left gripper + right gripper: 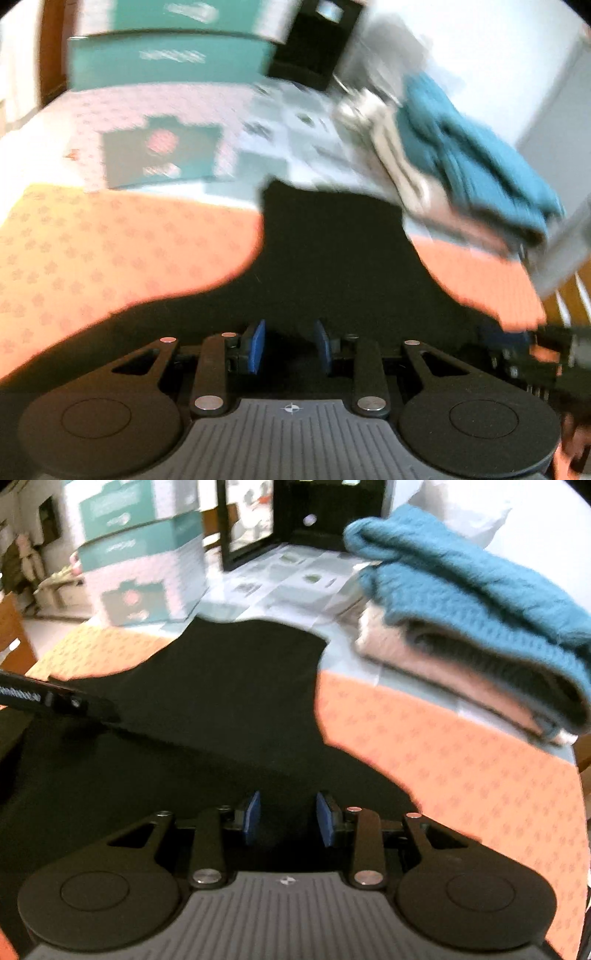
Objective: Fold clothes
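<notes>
Left wrist view, blurred: left gripper (289,345) stands with blue pads apart, nothing between them, over a black cloth garment (332,266) spread on the orange patterned tablecloth (92,251). A folded teal knit sweater (476,166) tops a stack beyond.

Right wrist view: right gripper (288,819) likewise released, above the same garment. Judgement: folding the black piece is in hand; which fold, I cannot tell. Either gripper needs a hem edge between its pads.

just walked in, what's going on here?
A person with two handheld grippers is folding clothes. A black garment lies spread on the orange patterned tablecloth. The left gripper and right gripper sit over its near edge, jaws open, nothing gripped. A teal knit lies already folded on a beige garment.
</notes>
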Demonstrator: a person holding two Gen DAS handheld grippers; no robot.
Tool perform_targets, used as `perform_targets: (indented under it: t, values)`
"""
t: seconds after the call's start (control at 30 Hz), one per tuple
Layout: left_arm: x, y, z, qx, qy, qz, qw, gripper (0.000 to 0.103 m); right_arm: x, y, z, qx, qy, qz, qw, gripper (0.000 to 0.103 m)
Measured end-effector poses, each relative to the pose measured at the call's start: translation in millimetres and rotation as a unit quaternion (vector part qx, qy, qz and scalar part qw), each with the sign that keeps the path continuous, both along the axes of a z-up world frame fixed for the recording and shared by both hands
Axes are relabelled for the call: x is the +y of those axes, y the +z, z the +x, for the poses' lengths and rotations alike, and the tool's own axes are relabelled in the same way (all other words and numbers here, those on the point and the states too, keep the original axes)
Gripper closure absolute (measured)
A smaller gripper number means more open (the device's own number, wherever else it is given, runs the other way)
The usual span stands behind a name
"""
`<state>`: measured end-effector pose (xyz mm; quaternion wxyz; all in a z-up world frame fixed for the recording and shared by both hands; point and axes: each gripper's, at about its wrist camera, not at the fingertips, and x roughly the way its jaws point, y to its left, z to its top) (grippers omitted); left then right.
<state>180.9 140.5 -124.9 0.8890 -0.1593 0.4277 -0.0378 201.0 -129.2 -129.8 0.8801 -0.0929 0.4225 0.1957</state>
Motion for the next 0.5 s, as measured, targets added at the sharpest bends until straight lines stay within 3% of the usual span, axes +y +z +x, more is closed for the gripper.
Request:
perform_targets:
  t: [0.2, 0.5]
  values:
    - [24.6, 11.2, 1.3, -0.018, 0.071, -0.03, 0.9968, 0.071, -12.8, 9.2, 1.6, -0.004, -0.027, 0.002, 1.0, 0.065]
    - [43.3, 30.7, -65.6, 0.003, 0.059, 0.004, 0.9983, 0.069, -52.5, 31.6, -51.8, 0.032, -0.066, 0.025, 0.997, 0.061]
